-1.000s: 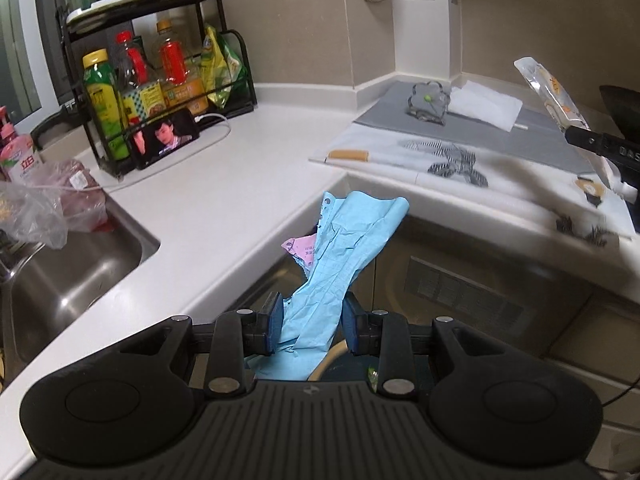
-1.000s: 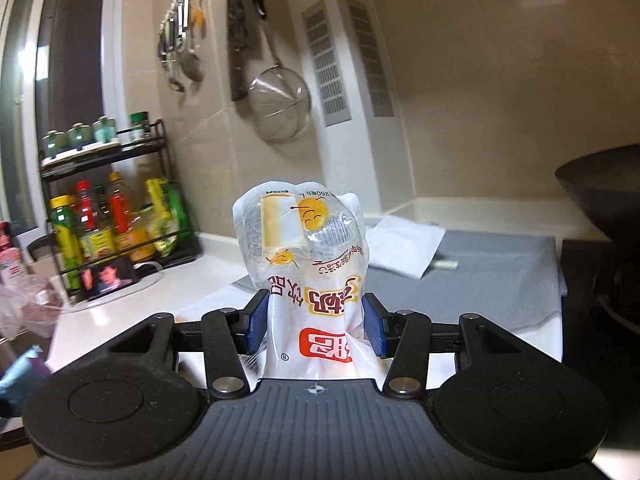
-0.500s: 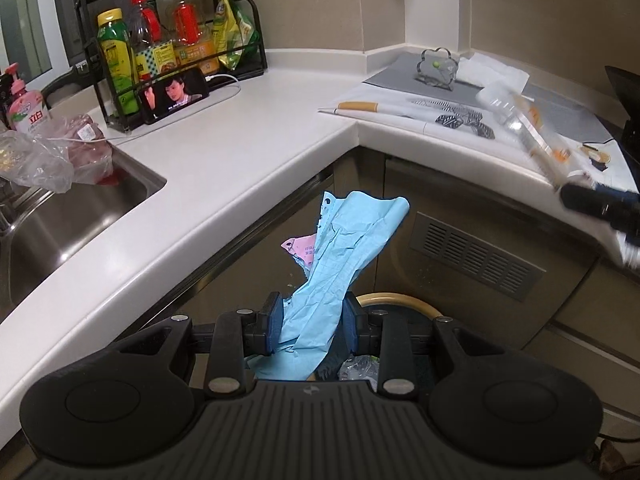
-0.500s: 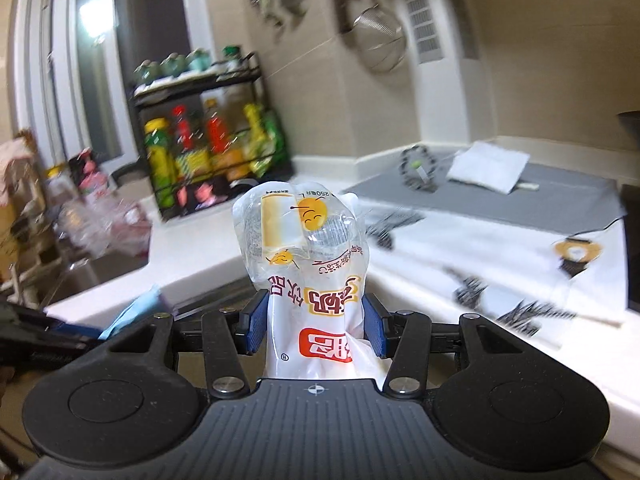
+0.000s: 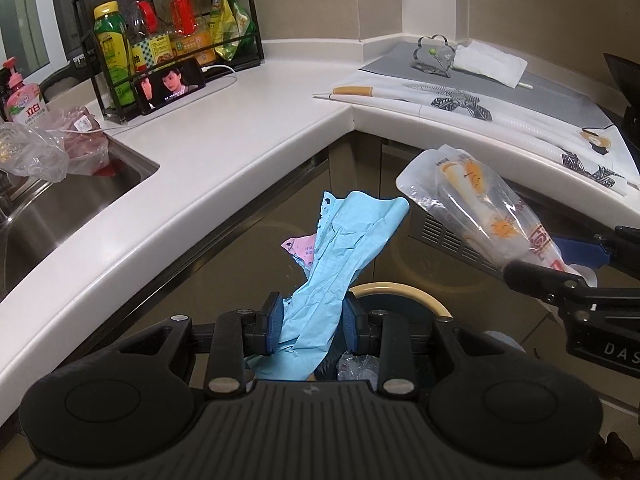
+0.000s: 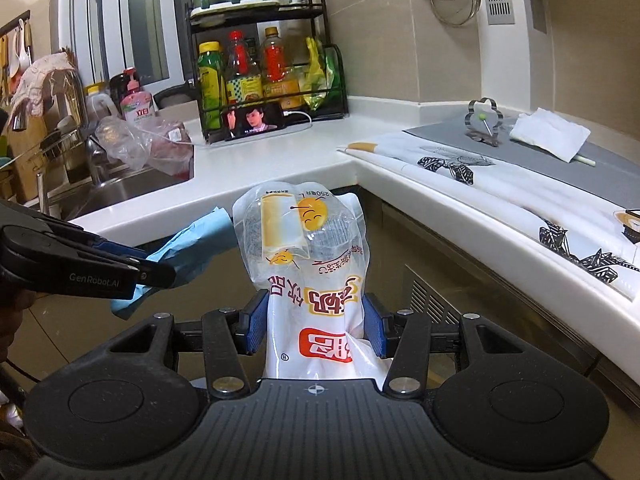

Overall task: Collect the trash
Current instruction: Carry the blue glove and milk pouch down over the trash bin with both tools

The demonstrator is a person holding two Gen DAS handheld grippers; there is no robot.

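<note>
My left gripper point(image 5: 312, 326) is shut on crumpled light-blue paper point(image 5: 344, 252) with a pink scrap point(image 5: 300, 248) behind it, held above a round trash bin with a beige rim point(image 5: 400, 290). My right gripper point(image 6: 316, 326) is shut on a clear plastic milk pouch point(image 6: 304, 240) with yellow and red print. In the left wrist view the pouch point(image 5: 472, 204) and the right gripper point(image 5: 560, 276) hang at the right, close beside the bin. In the right wrist view the left gripper point(image 6: 132, 264) and its blue paper point(image 6: 192, 240) show at the left.
A white L-shaped counter point(image 5: 240, 128) wraps around the bin. A steel sink point(image 5: 60, 200) with plastic bags point(image 5: 52, 148) is at the left. A bottle rack point(image 5: 172, 40) and a phone point(image 5: 172, 84) stand at the back. Printed cloth point(image 5: 500, 116), a grey mat and a dark pan lie at the right.
Both grippers have come down from counter height to below the counter edge. The right gripper with the pouch swung left toward the bin, close to the left gripper. Both grips are unchanged.
</note>
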